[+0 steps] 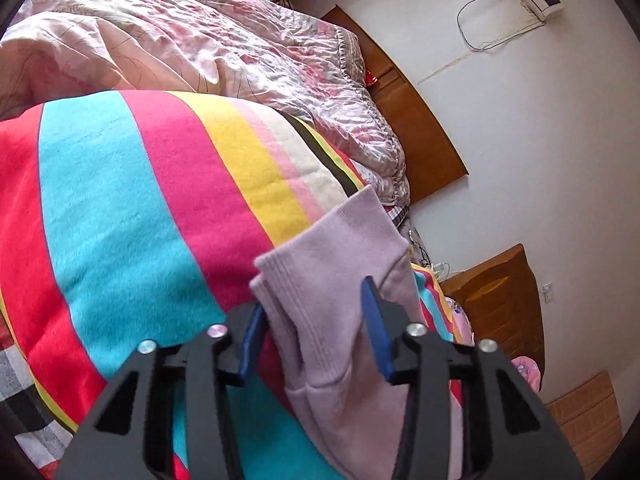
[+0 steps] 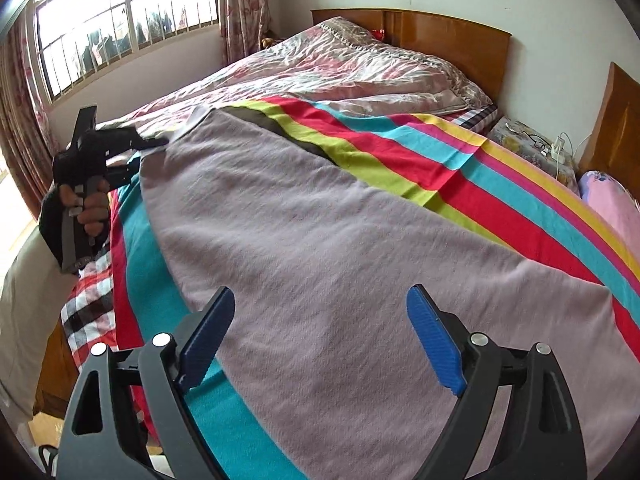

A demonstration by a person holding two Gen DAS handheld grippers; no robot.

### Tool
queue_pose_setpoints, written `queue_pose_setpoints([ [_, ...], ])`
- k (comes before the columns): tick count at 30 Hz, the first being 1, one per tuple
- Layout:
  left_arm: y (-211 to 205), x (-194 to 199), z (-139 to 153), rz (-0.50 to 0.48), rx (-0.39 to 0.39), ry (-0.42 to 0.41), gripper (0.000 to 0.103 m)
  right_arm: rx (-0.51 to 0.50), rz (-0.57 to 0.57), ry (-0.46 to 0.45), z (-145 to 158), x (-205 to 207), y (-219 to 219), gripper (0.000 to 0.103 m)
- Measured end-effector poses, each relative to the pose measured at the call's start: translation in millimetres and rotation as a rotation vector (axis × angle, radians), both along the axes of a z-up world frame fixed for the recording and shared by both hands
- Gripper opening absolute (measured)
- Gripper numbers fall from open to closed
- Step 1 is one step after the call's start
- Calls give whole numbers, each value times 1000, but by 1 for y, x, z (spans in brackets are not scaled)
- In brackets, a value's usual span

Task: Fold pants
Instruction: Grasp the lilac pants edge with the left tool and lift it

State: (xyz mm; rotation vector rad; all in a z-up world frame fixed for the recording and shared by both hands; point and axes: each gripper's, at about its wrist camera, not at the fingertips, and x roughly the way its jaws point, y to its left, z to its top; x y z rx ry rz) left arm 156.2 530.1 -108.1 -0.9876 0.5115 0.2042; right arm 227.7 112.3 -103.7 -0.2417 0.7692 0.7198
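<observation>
Lilac knit pants (image 2: pixel 320 248) lie stretched along the striped blanket (image 2: pixel 460 168) on the bed. In the left wrist view the ribbed cuffs of the legs (image 1: pixel 332 248) lie between the blue pads of my left gripper (image 1: pixel 316 320), whose jaws stand apart around the cloth without pinching it. The left gripper also shows in the right wrist view (image 2: pixel 160 142) at the far cuff end. My right gripper (image 2: pixel 320 320) is open, just above the wide near end of the pants, holding nothing.
A pink quilt (image 2: pixel 340 68) is heaped at the head of the bed by the wooden headboard (image 2: pixel 448 36). A side table with glasses and cables (image 2: pixel 536 144) stands at right. A barred window (image 2: pixel 120 20) is at left.
</observation>
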Motion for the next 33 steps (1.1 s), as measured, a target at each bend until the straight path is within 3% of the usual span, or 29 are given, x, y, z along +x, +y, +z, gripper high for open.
queue_pose_setpoints([
  [2, 2, 2, -3, -14, 3, 0, 22, -17, -24, 0, -6, 7, 0, 88],
  [6, 0, -1, -1, -8, 14, -1, 18, -67, -59, 159, -49, 28, -8, 89],
  [10, -8, 3, 20, 5, 82, 10, 16, -136, -28, 64, -52, 15, -1, 89],
  [13, -17, 5, 43, 16, 132, 7, 15, -42, -26, 39, -36, 11, -2, 89],
  [19, -44, 2, 81, 45, 247, 4, 12, -204, 102, -4, -47, 25, 61, 90],
  [22, -63, 2, 100, 45, 274, -8, 11, -205, 145, -23, -51, 25, 64, 94],
  [25, -96, 14, 133, -7, 396, -18, 10, -160, 127, -40, -42, 21, 30, 94],
  [27, -124, 19, 152, -50, 467, -34, 10, -15, 78, -63, -20, 19, -15, 94],
  [30, -198, 25, 185, -185, 558, -122, 10, 165, -107, -93, 10, 28, -102, 94],
  [33, -303, 24, 204, -373, 710, -210, 10, 282, -343, -106, 32, 36, -198, 95],
])
